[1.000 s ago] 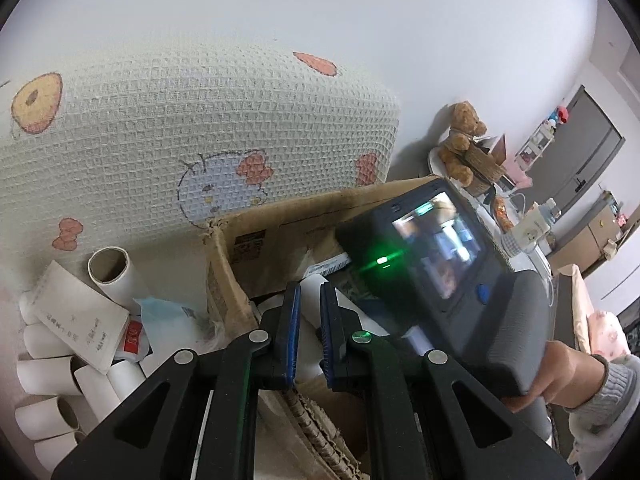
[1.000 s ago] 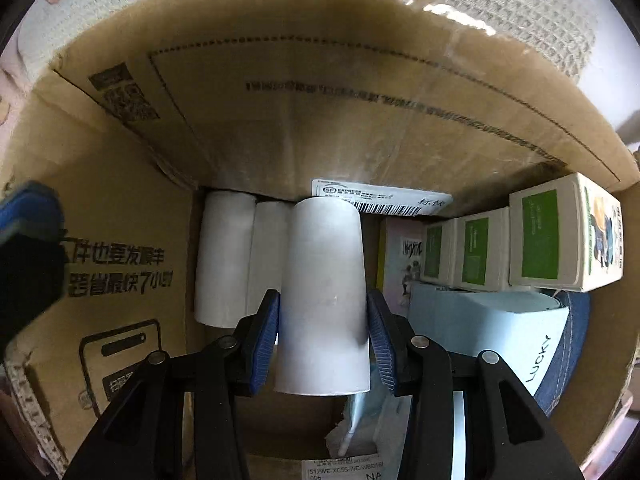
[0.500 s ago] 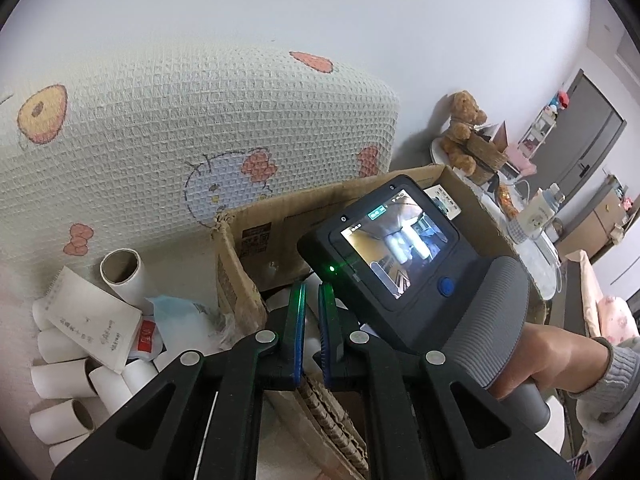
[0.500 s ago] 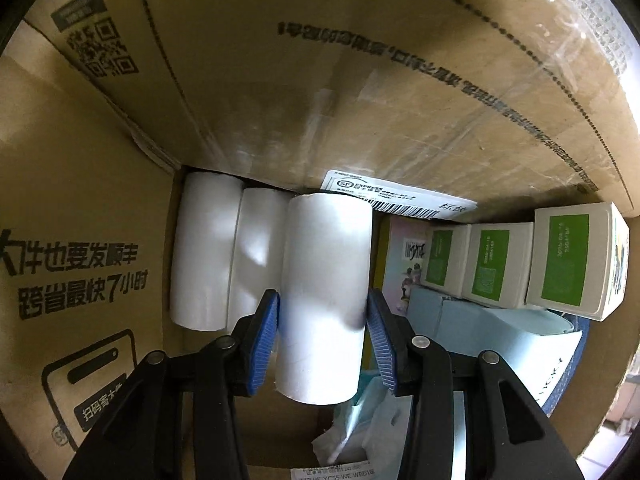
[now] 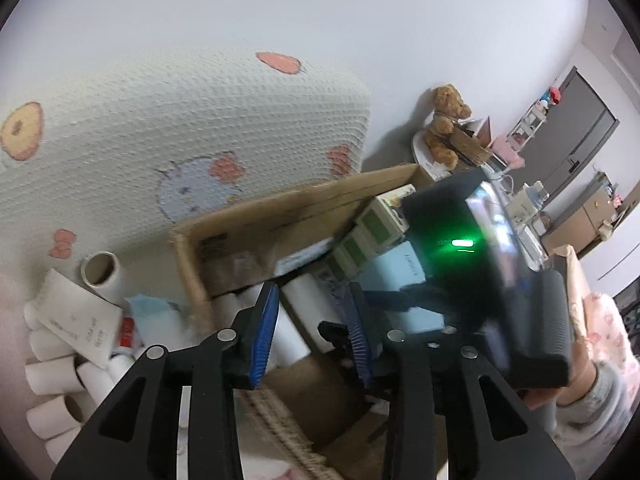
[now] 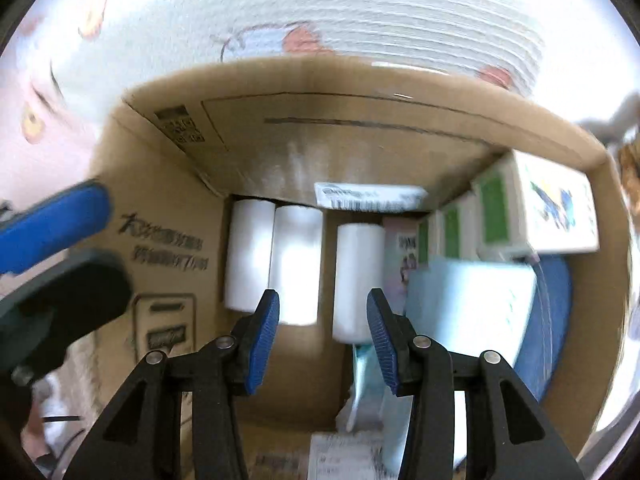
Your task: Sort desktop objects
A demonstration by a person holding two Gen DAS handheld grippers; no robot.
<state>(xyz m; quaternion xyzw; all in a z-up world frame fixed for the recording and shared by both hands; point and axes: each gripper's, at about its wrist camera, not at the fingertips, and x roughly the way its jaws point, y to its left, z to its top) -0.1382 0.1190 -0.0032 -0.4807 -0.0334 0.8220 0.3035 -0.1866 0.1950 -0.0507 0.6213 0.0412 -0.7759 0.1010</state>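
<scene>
An open cardboard box [image 6: 360, 136] holds three white paper rolls; the nearest roll [image 6: 356, 280] lies apart from the other two [image 6: 272, 264] at the box's back. My right gripper [image 6: 322, 332] is open and empty above the box, its jaws wide, the loose roll lying beyond them. My left gripper [image 5: 312, 332] is open and empty over the box's near edge [image 5: 280, 208]. The right gripper's body [image 5: 500, 272] with its lit screen fills the right of the left wrist view. A left fingertip [image 6: 56, 224] shows at the right wrist view's left edge.
Several white rolls [image 5: 52, 364] and a paper note [image 5: 76, 324] lie outside the box on the left. Green-labelled cartons [image 6: 536, 204], a light blue pack [image 6: 472, 304] and a blue item sit in the box's right half. A patterned cushion [image 5: 180, 120] stands behind. A teddy bear [image 5: 444, 120] is far right.
My right gripper has opened and let go of the white roll, which now lies in the box, and it has pulled back upward. My left gripper has opened from shut.
</scene>
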